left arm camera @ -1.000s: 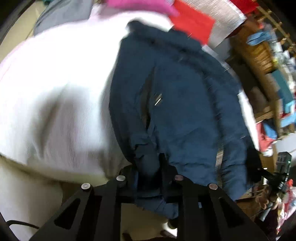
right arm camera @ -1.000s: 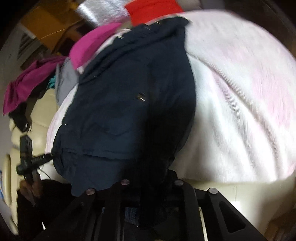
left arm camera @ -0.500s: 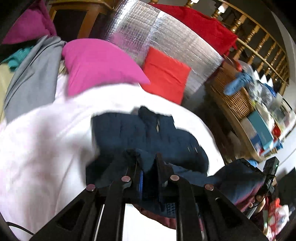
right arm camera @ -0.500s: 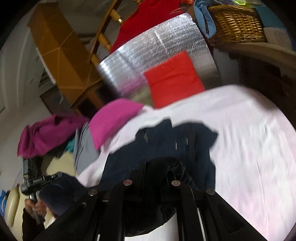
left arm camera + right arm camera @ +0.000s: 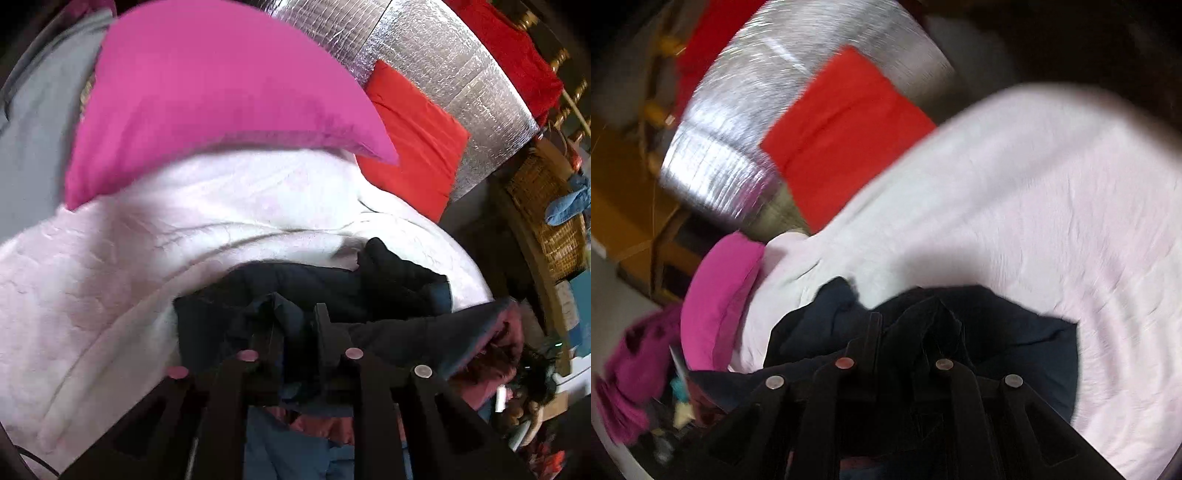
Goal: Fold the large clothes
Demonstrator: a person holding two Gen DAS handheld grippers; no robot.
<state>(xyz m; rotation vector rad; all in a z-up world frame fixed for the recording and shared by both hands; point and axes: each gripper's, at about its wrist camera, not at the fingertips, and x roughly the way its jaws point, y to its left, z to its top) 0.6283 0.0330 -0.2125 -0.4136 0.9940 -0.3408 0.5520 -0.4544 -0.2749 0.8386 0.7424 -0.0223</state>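
A dark navy jacket (image 5: 384,288) lies on a white-pink bed cover (image 5: 110,280), its near half lifted and carried over the far half. My left gripper (image 5: 297,314) is shut on a bunched edge of the jacket. My right gripper (image 5: 899,325) is shut on another dark edge of the jacket (image 5: 1027,339), above the bed cover (image 5: 1052,192). The jacket's reddish lining (image 5: 491,354) shows at the right of the left wrist view.
A pink pillow (image 5: 207,96) and a red cushion (image 5: 413,140) lie at the bed's far end against a silver foil panel (image 5: 443,62). Grey cloth (image 5: 33,122) lies left. A wicker basket (image 5: 546,206) stands right. The pillow also shows in the right wrist view (image 5: 720,295).
Both grippers have lifted the jacket's near edge and carried it forward over the rest of the jacket toward the pillows. The views tilted up from the flat jacket to the headboard.
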